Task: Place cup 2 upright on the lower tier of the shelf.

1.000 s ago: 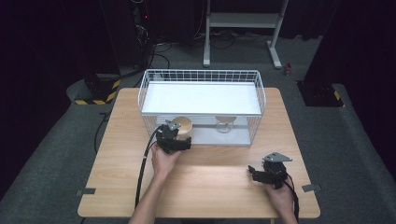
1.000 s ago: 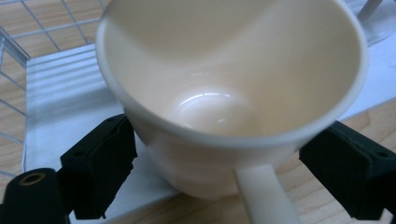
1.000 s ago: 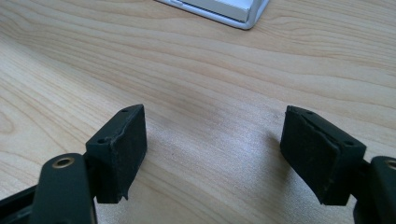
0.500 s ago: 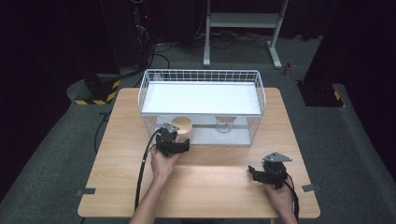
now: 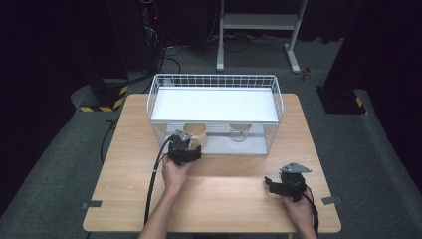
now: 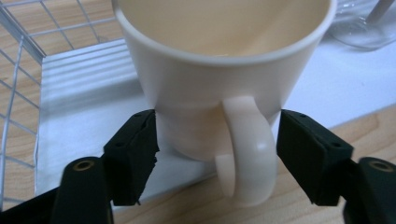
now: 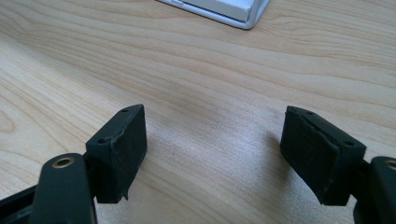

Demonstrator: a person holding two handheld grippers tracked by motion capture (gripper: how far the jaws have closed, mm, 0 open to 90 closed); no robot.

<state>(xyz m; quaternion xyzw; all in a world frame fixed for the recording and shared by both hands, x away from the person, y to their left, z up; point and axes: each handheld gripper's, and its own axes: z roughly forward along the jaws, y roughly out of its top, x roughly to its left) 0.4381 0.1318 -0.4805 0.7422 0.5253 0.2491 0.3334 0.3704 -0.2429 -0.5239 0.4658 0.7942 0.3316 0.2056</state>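
Cream mug [image 6: 219,88] stands at the front left of the white tray floor inside the wire basket [image 5: 214,79], on the far half of the wooden desk [image 5: 124,164]. In the high view the mug [image 5: 195,135] shows as a small tan cup partly covered by the left gripper [image 5: 188,148], and how the jaws stand there cannot be told. The left gripper view fills that in: the mug's handle [image 6: 245,154] points straight back at the camera and hangs between the two black jaws. The jaws have just been closing around the mug's lower body; the one on the left of that view seems to reach the mug's wall, while the other stands a little apart from it, so the left gripper [image 6: 217,140] is spread and not yet pinching. That view also catches the foot of a clear glass [image 6: 359,21] at upper right, which the high view places as a glass [image 5: 239,133] to the right of the mug, inside the same basket.

Farther right, near the front edge of the desk, the right gripper [image 5: 271,184] sits in the person's hand. The right gripper view shows its jaws spread with bare wood grain between them, the right gripper [image 7: 212,140] holding nothing, and a corner of the white tray [image 7: 233,11] at the top.
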